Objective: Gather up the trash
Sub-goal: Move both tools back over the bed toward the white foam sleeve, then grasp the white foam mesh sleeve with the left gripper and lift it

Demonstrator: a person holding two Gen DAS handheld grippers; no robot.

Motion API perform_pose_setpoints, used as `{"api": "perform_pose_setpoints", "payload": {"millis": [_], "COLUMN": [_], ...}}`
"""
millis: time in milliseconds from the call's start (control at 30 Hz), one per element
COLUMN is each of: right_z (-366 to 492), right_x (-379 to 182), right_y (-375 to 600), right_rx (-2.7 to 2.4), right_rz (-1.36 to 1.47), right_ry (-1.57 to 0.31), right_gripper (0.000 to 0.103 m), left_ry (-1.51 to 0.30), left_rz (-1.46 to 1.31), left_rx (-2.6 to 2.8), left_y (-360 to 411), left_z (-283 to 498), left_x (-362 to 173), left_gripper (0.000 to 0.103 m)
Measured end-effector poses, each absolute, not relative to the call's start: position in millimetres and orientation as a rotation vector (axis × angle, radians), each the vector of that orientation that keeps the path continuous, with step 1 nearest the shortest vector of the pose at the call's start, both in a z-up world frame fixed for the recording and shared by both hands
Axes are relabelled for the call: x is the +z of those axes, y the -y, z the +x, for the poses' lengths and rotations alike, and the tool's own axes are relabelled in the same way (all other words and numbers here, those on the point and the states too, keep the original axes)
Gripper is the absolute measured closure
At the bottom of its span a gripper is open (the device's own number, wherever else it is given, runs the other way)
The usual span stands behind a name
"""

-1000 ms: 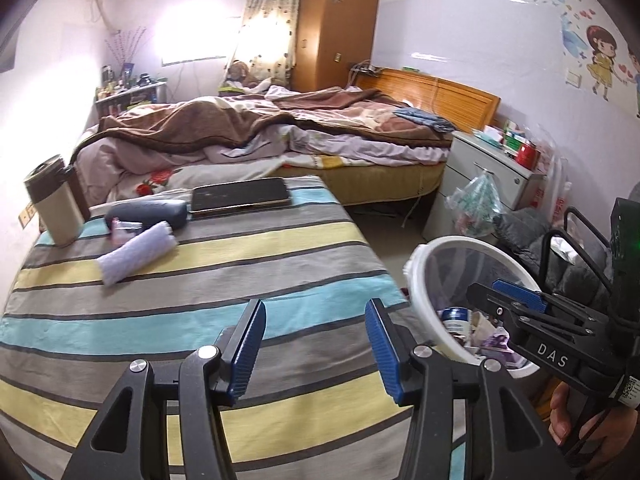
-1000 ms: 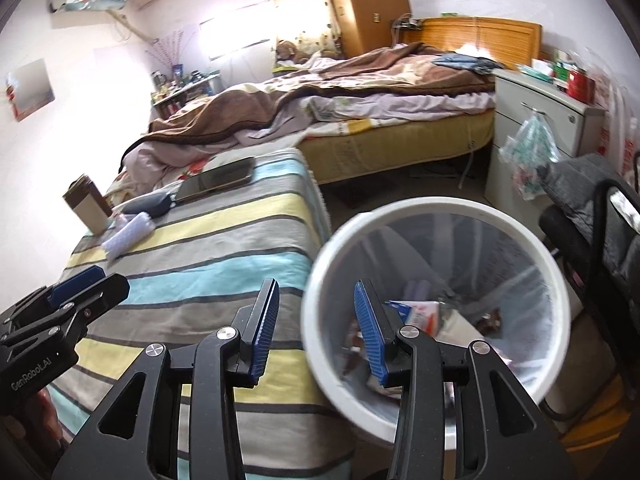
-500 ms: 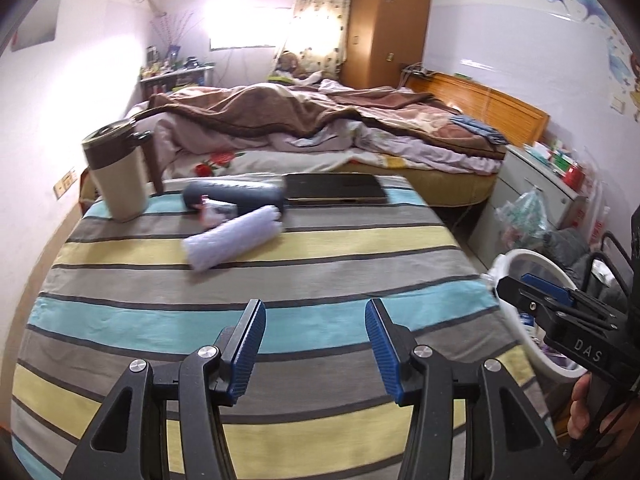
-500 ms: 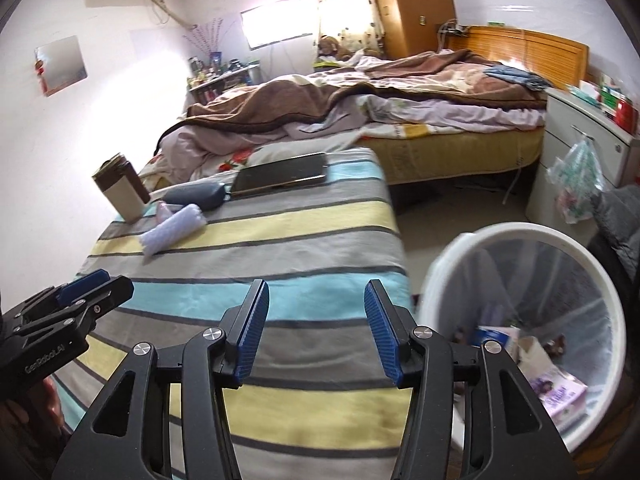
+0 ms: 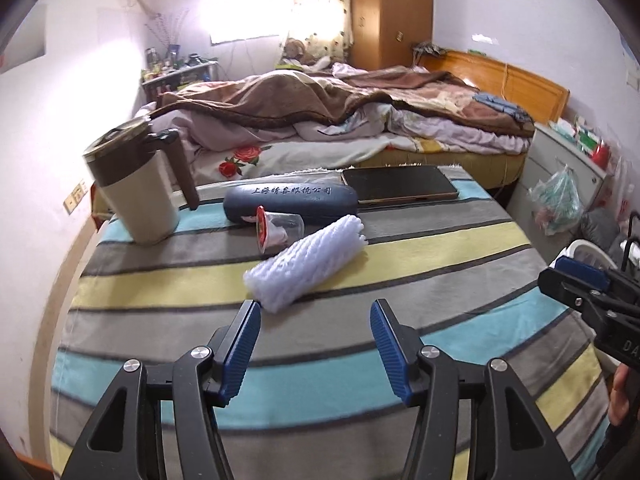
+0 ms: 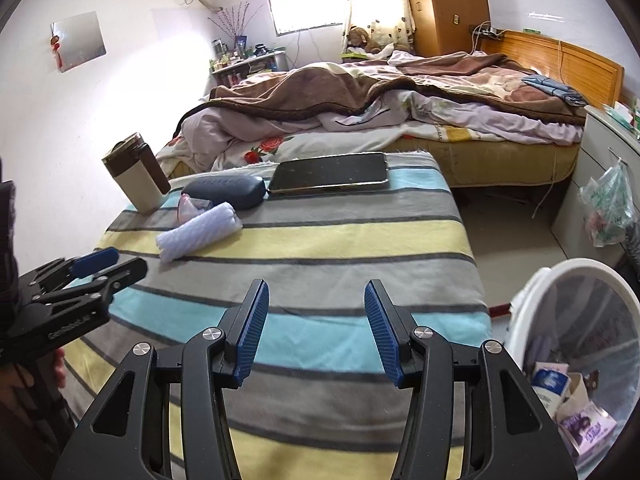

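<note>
On the striped cloth of the table lies a white foam net sleeve, with an empty clear cup with a red rim just behind it. My left gripper hovers just in front of the sleeve, its jaws opening and nothing between them. The right gripper stands open and empty over the cloth's near middle; in its view the sleeve and cup lie far left. A white waste bin with cartons and wrappers inside stands at the lower right.
A beige mug with a brown lid, a dark glasses case and a tablet sit along the table's far edge. Behind is an unmade bed. A white nightstand with a hanging plastic bag stands right.
Both views have swung left, from the bin to the table. The foam sleeve now lies close in front of the left gripper. Both grippers stand wider than before.
</note>
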State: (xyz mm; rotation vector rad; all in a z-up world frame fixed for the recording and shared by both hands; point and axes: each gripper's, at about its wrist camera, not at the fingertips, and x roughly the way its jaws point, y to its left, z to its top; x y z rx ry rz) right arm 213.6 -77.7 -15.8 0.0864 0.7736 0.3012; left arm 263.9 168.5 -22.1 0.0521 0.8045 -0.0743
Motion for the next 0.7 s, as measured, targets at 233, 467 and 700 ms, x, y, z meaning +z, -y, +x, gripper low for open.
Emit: {"api": "perform_pose_setpoints", "payload": {"millis": [233,467,700], "right_z": [229,241,244], "right_x": [-22,-25,-31], "right_y": [68,62,56], "right_rx": [0.293,0.285,0.289], "right_rz": [0.085,0.082,0.079], "right_ry": [-0.796,-0.811,-0.831], "right_gripper": [0.051,0.051,0.051], "left_ry": [-0.847,-0.902,-0.893], "left_rz": [0.171,0.235,0.231], "left_rx": [-0.088,-0.127,-0.113], "left_y": [-166,-161,-165], "left_z": [307,334,335], "left_x": [-40,-60,-63], "left_gripper": [0.045,0.045,0.065]}}
